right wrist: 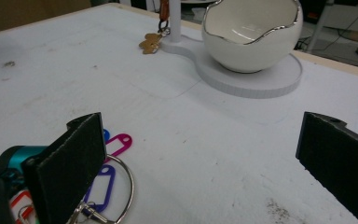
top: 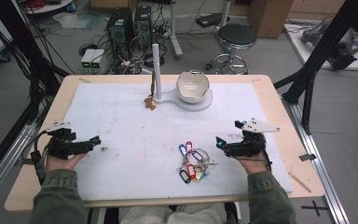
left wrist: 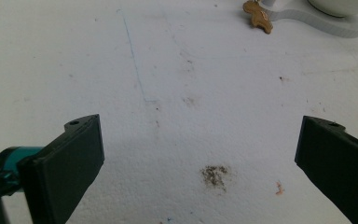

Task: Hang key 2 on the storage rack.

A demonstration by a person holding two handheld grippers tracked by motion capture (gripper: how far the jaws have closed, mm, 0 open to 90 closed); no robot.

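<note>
The bunch of key tags lies on the bench's white mat at about six o'clock, just left of the right gripper, whose jaws stand wide apart and hold nothing. The left gripper, at eight o'clock, is equally wide open and empty, well apart from the tags.

To pick the bunch up cleanly, the right gripper should probably come in low and close on the metal ring rather than a loose tag (tags may swing or slip).

The mat is scuffed and stained. At twelve o'clock stands a white stand with a bowl and a post. Beyond the bench are computer towers, cables and a stool.
</note>
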